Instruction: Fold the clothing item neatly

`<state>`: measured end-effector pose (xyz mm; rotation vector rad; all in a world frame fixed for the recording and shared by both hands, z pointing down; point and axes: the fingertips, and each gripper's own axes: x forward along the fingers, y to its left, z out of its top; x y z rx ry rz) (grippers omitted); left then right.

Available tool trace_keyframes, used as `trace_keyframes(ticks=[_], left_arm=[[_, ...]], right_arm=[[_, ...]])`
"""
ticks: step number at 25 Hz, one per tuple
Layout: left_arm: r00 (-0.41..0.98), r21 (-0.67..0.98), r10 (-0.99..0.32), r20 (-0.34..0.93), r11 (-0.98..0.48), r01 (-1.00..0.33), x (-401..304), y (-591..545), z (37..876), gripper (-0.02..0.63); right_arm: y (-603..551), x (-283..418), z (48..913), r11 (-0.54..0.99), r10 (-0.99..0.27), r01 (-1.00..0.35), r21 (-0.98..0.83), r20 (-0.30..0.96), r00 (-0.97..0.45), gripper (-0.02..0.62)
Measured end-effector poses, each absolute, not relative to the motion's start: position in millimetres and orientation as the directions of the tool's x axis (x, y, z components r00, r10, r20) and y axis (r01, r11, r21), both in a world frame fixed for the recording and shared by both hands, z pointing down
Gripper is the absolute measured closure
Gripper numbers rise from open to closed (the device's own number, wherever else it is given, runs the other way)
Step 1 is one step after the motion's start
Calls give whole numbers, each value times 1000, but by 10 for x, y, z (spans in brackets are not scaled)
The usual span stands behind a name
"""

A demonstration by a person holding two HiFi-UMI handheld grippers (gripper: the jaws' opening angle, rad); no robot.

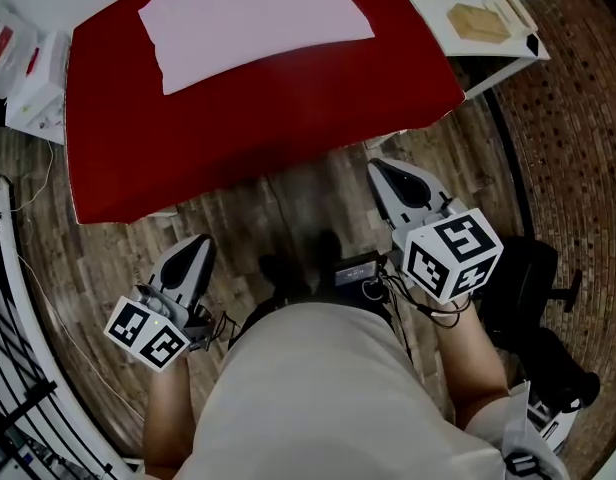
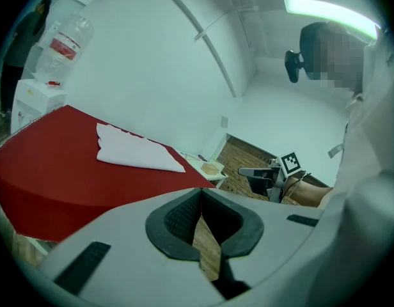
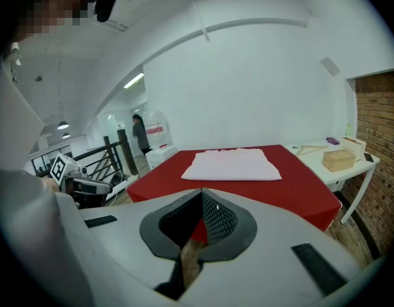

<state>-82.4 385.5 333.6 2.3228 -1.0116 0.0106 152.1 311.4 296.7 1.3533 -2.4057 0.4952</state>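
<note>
The person's pale shirt [image 1: 318,388] fills the head view at 6 o'clock, nearest the lens. The garment [image 1: 253,18], a pale pink piece lying flat and already folded into a rough rectangle, sits at 12 o'clock on the red table [image 1: 268,128], toward its far side and well apart from both grippers. The near half of the red top is bare. Off the table's near edge, over the wood floor [image 1: 278,208], the left gripper [image 1: 200,244] hangs at 8 o'clock and the right gripper [image 1: 385,171] at 2 o'clock, both pointing toward the table. Each is clenched, jaws pressed together with nothing between them. At 1 o'clock a white side table [image 1: 488,63] touches the red one and carries a wooden block [image 1: 478,21]. Brick-patterned flooring [image 1: 578,118] runs down at 3 o'clock.
</note>
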Motion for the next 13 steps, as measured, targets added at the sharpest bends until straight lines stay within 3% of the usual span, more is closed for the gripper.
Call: trace_keyframes(ticks=[13], left_arm=[[677, 521, -708, 201, -508, -686, -603, 3866, 3211, 598]], right_arm=[[2991, 1560, 2816, 562, -724, -823, -76, 435, -535, 583]])
